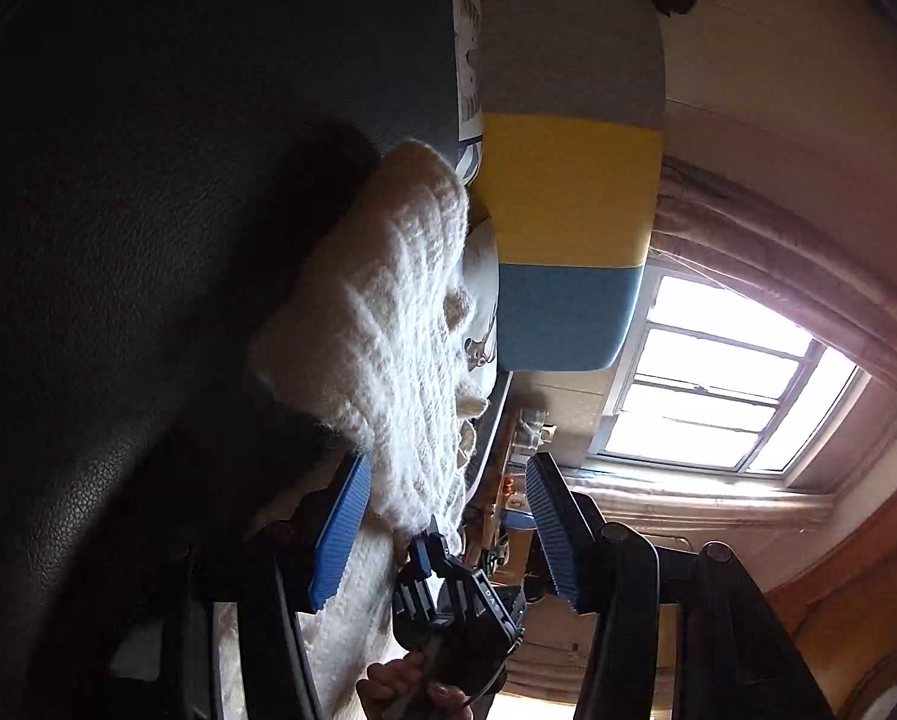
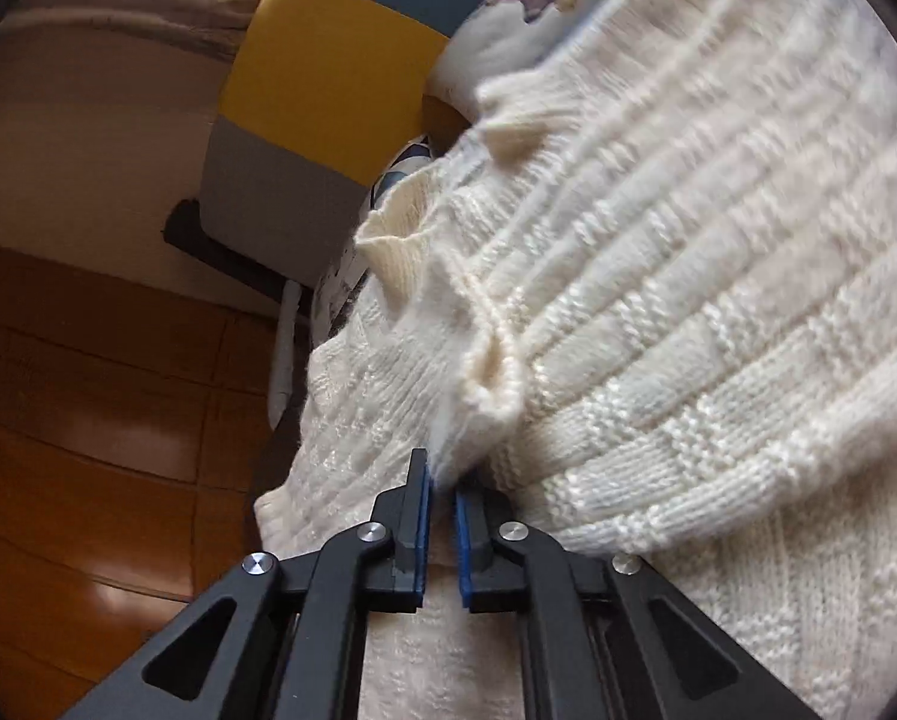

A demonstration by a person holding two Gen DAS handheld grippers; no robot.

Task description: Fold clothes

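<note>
A cream knitted sweater (image 2: 658,300) lies spread and bunched, filling most of the right wrist view. My right gripper (image 2: 442,471) is shut on a pinched fold of its knit at the lower middle. In the left wrist view, which is rolled on its side, the sweater (image 1: 388,312) rests against a dark leather surface (image 1: 118,240). My left gripper (image 1: 448,516) stands open, and its blue pads (image 1: 340,534) are wide apart. The sweater's edge hangs between them near one pad, without being pressed. The right gripper (image 1: 427,552) shows there too, held by a person's hand (image 1: 406,684).
A grey, yellow and blue striped cushion (image 1: 568,180) (image 2: 328,78) stands behind the sweater. A printed pillow (image 2: 532,0) lies beside it. A bright window (image 1: 718,390) with curtains is beyond. Brown wooden floor (image 2: 88,390) lies off the edge of the furniture.
</note>
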